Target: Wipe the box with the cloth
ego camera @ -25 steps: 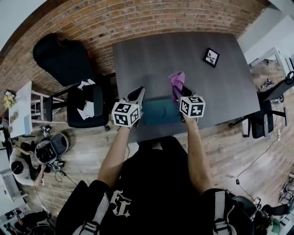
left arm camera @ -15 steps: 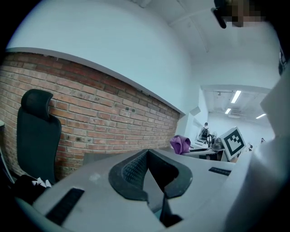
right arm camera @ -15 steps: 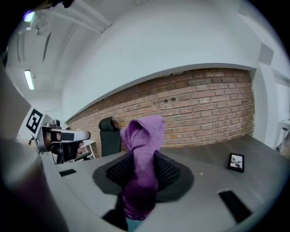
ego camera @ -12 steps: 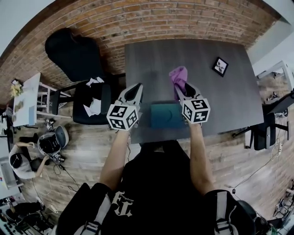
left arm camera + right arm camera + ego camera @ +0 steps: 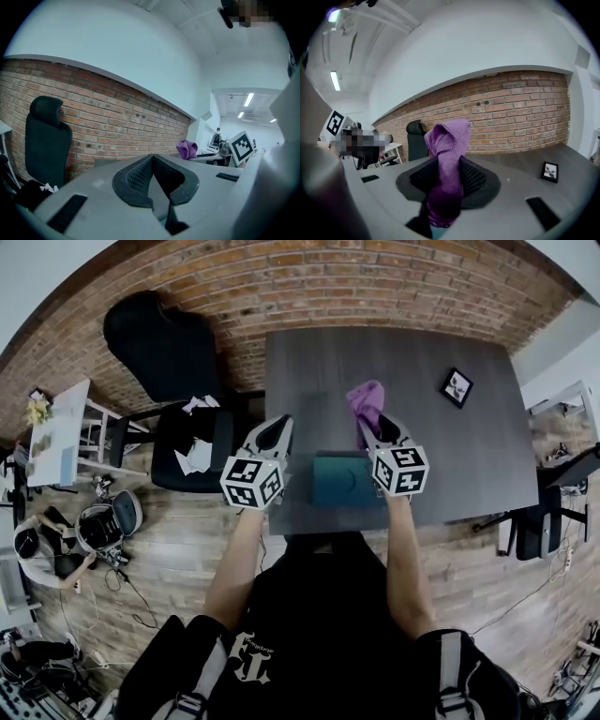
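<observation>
Two hand-held grippers above a table. The left gripper (image 5: 152,159) has its ribbed black pads pressed together at the tips, with nothing between them. The right gripper (image 5: 446,163) is clamped on the cloth (image 5: 449,136), a purple knitted fabric. The cloth rises past the jaw tips as a soft folded peak and hangs darker behind them. Each gripper carries a marker cube (image 5: 253,482) with black-and-white square patterns, and no legible writing is visible.

The box (image 5: 339,480) is teal, flat and rectangular, with a faint curved mark on its lid. It lies between the two grippers, close to the inner side of the right one and lower than its jaws. The cloth is held clear of the box. The box rests on the table (image 5: 422,352), which has a dark grey, matte, wood-grained top. Ahead and to the right of the right gripper lies a small black-framed picture (image 5: 457,387). Beyond the left gripper stands a black office chair (image 5: 159,343) against a red brick wall (image 5: 281,277).
</observation>
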